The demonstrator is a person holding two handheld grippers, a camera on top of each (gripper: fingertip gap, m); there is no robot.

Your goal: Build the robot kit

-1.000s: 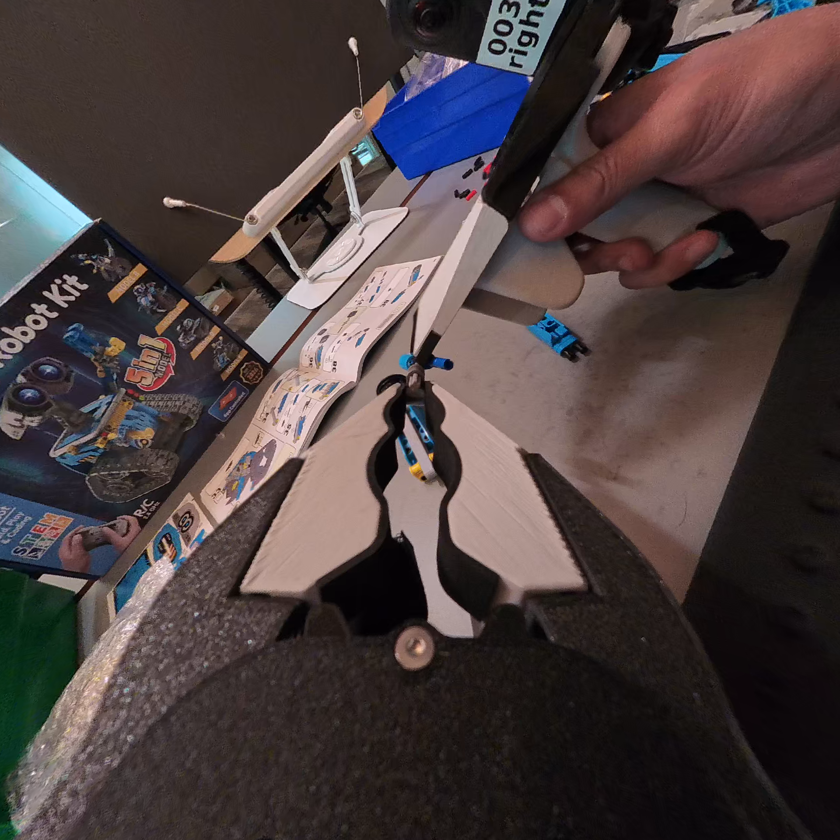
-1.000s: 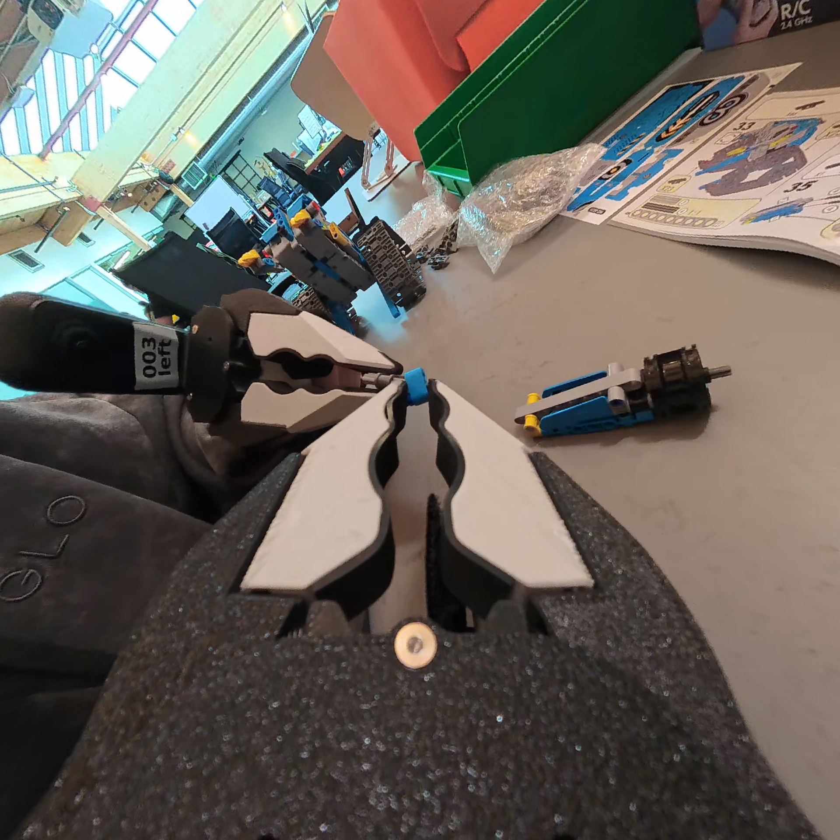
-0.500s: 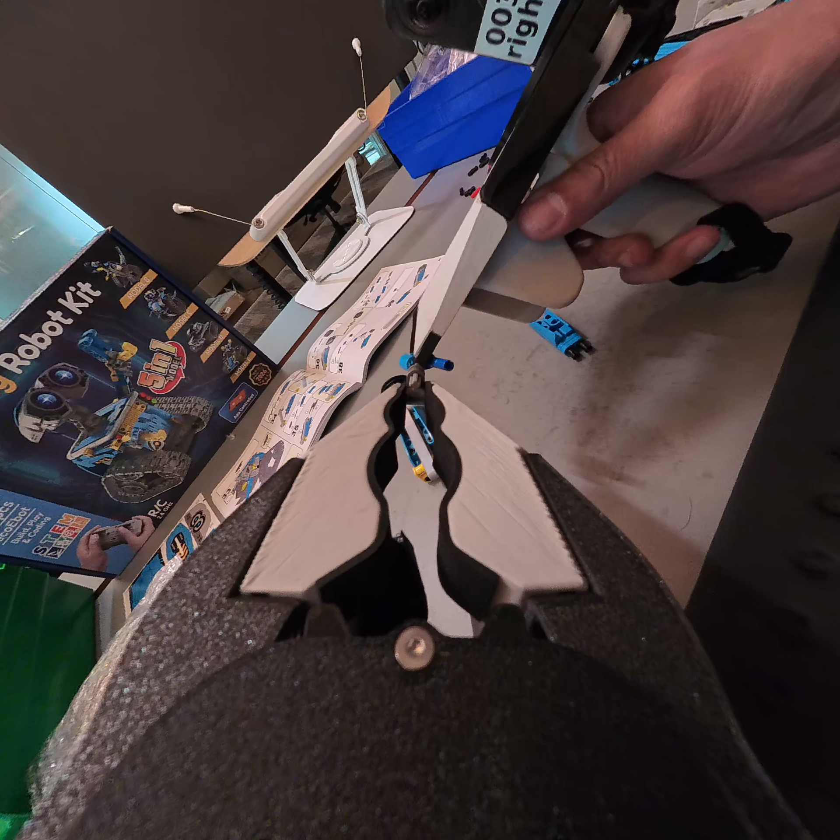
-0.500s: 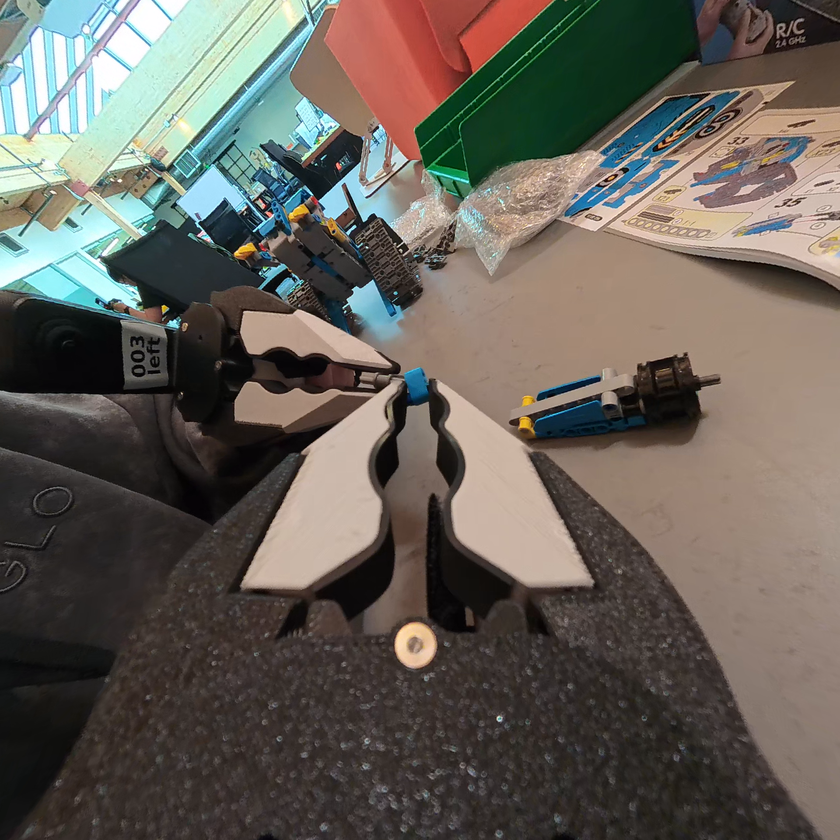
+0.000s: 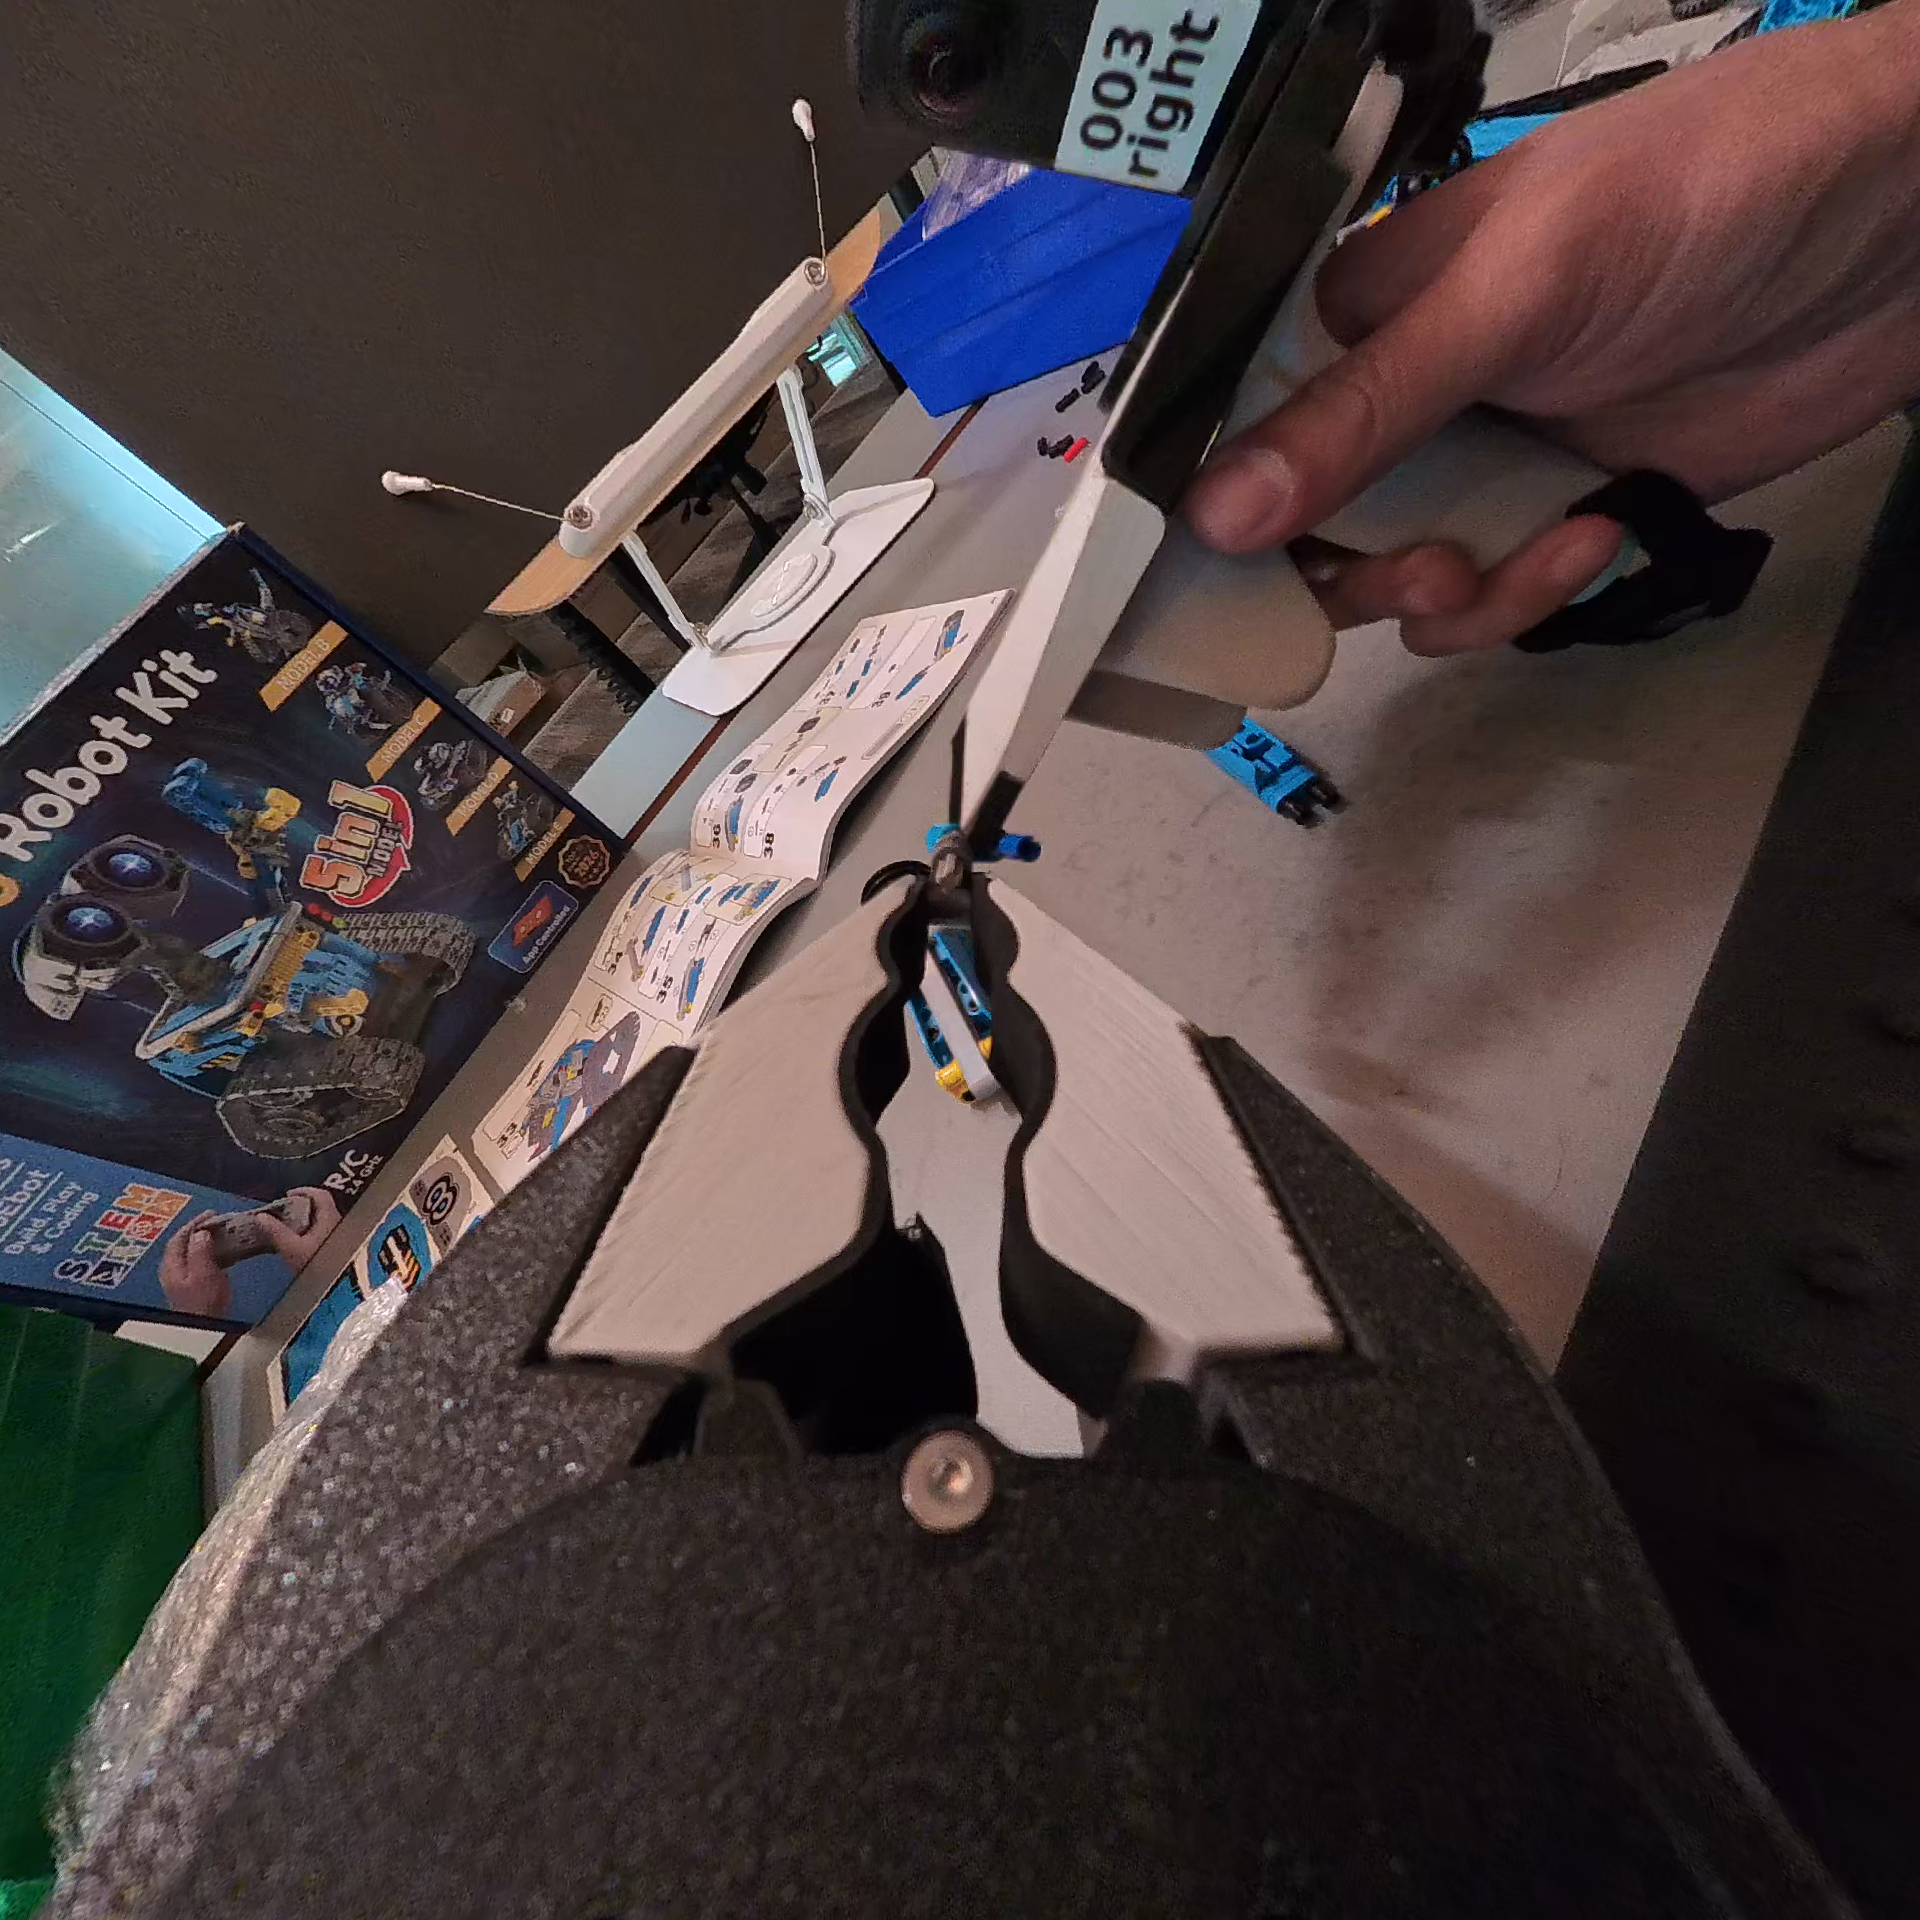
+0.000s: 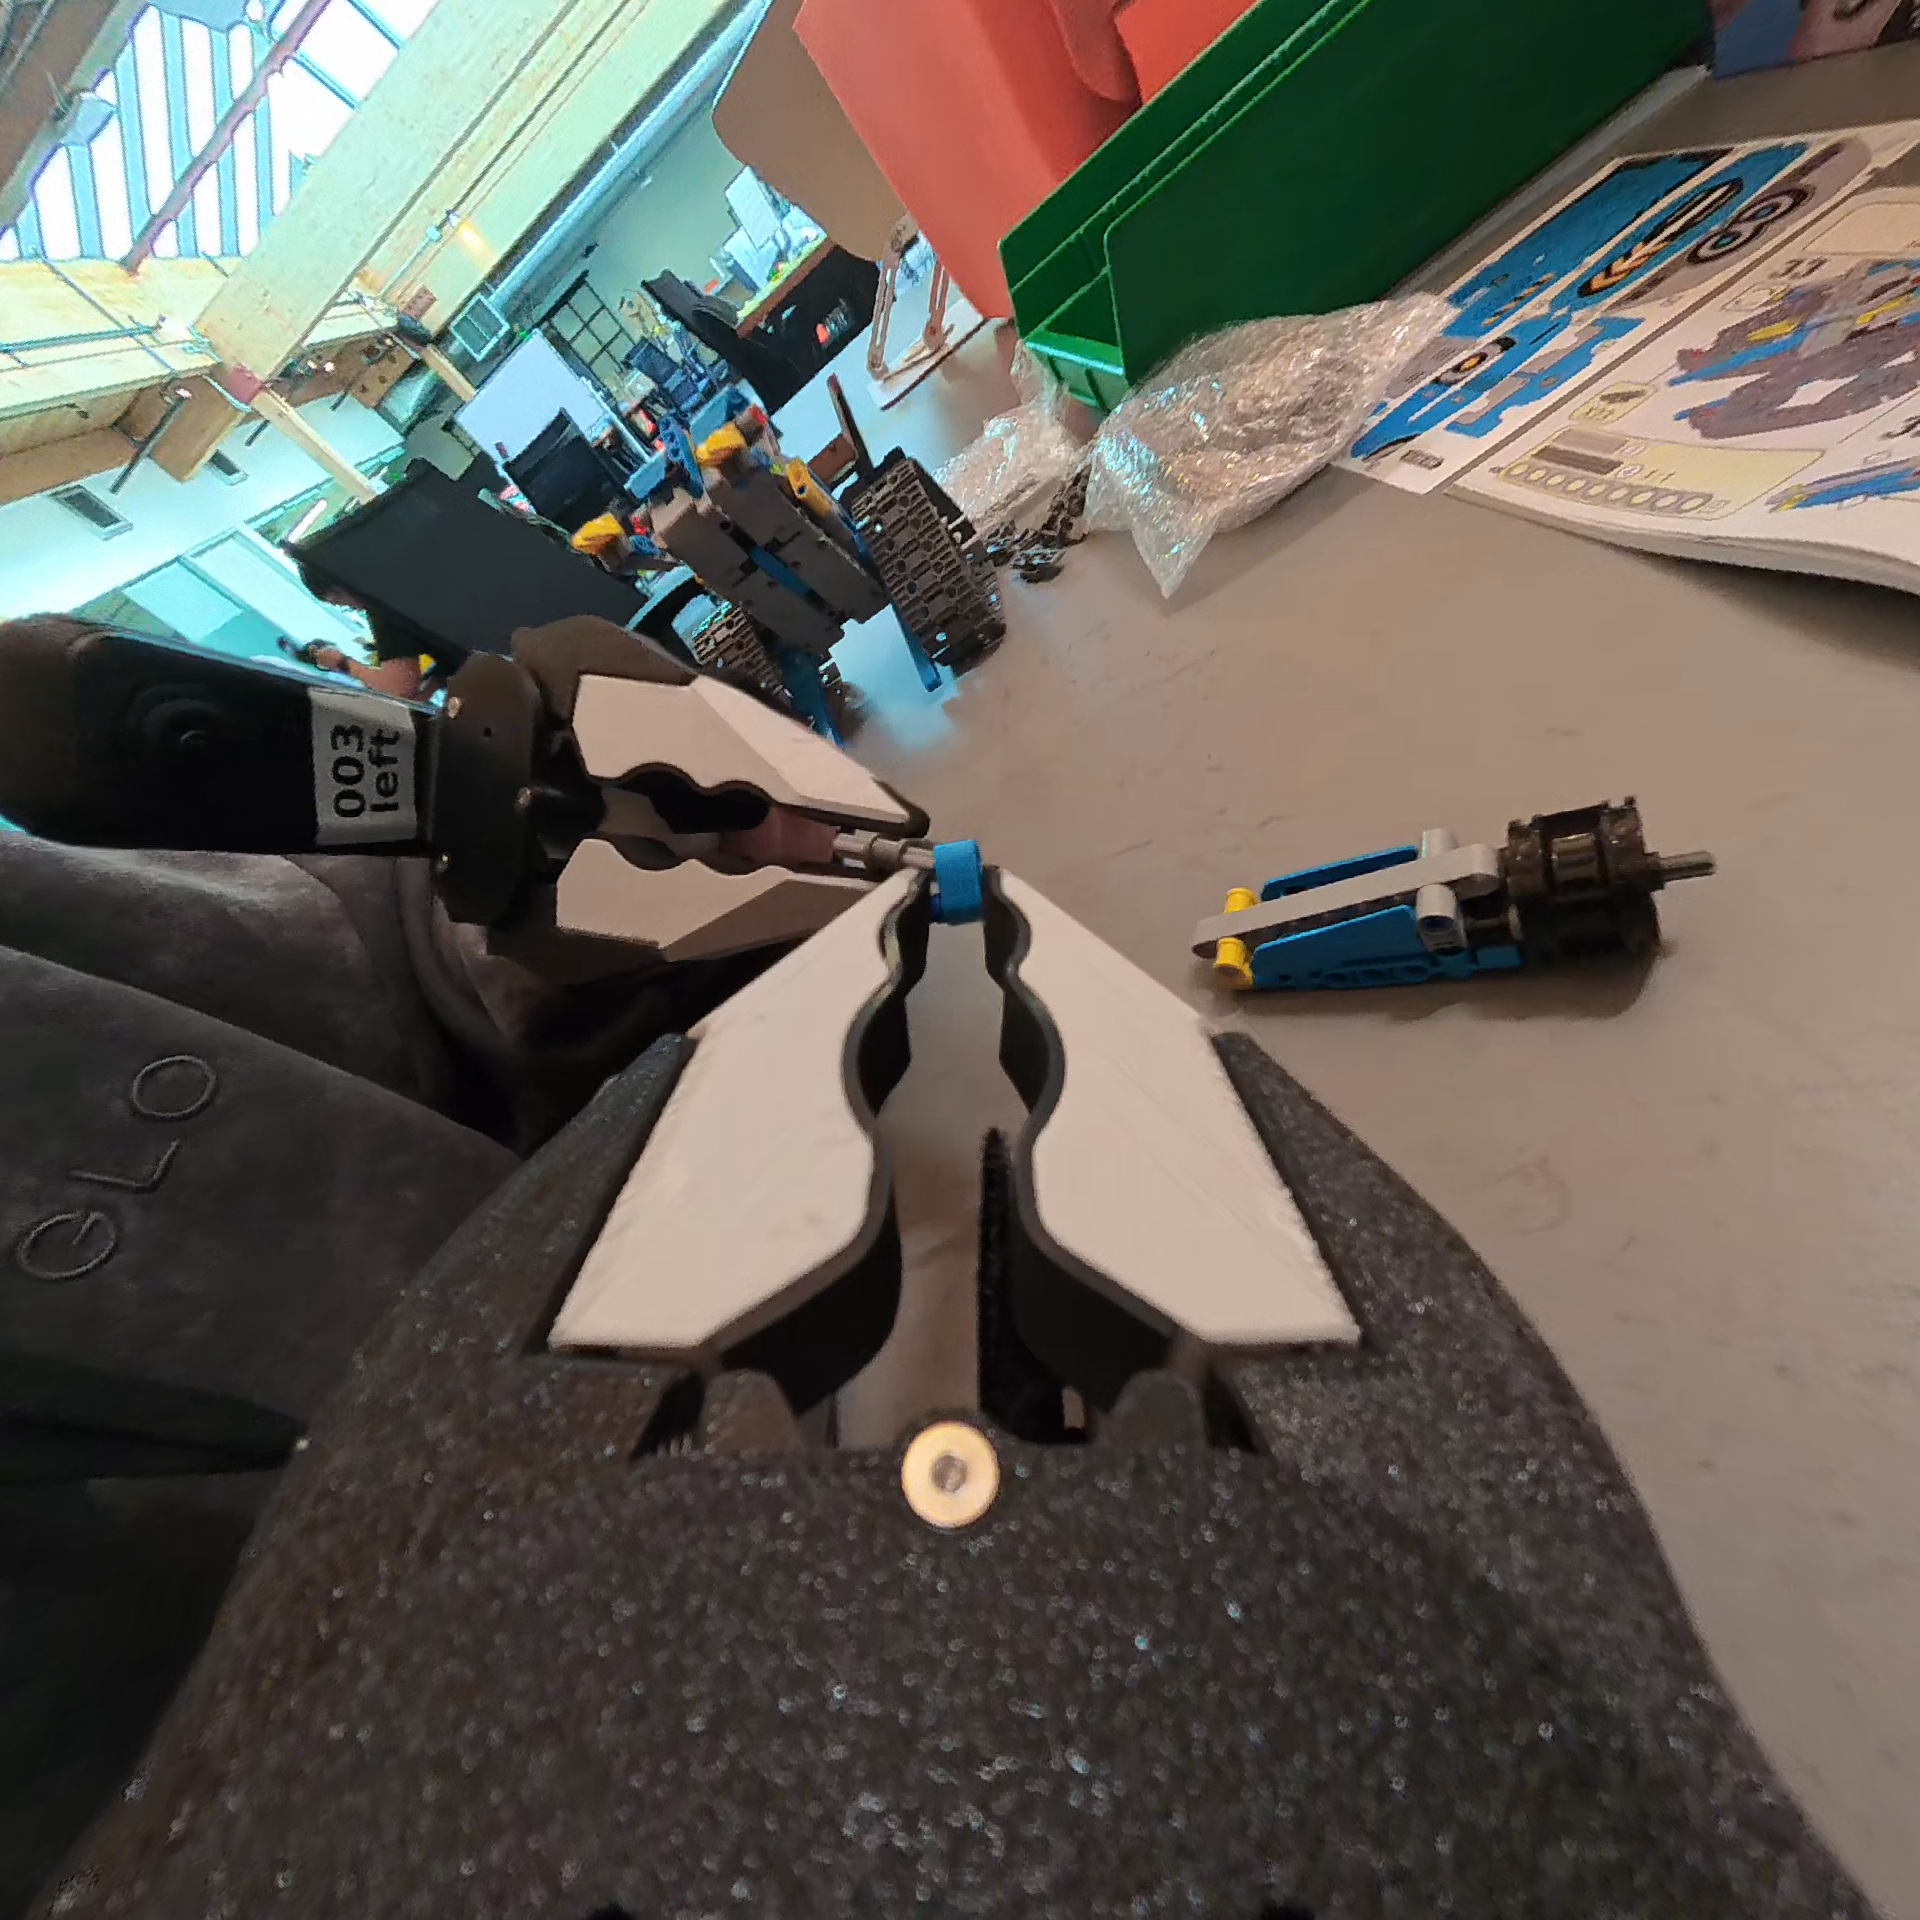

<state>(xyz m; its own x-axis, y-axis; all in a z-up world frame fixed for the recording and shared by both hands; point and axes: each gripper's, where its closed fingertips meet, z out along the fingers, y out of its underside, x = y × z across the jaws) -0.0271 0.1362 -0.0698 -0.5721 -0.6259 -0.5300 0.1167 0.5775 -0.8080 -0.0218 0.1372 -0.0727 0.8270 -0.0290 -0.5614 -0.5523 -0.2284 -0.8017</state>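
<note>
My left gripper (image 5: 943,883) is shut on a short grey axle (image 6: 878,849), held above the grey table (image 6: 1455,1195). My right gripper (image 6: 954,885) is shut on a small blue bushing (image 6: 954,878) that sits on the axle's end. The two grippers meet tip to tip. In the left wrist view the right gripper (image 5: 982,816) comes down from the upper right, held by a hand (image 5: 1621,281). In the right wrist view the left gripper (image 6: 896,836) comes in from the left. A blue and grey brick assembly with black gears (image 6: 1434,914) lies on the table just to the right.
A tracked robot model (image 6: 821,561), crumpled plastic bags (image 6: 1226,436) and a green bin (image 6: 1351,156) stand at the far side. An open instruction booklet (image 5: 769,831), the kit's box (image 5: 239,904), a white stand (image 5: 727,447), a blue bin (image 5: 1018,281) and a loose blue part (image 5: 1273,769) are nearby. My left and right fingertips are right by each other.
Both grippers stay tip to tip on the axle and the bushing. The views have only drifted slightly.
</note>
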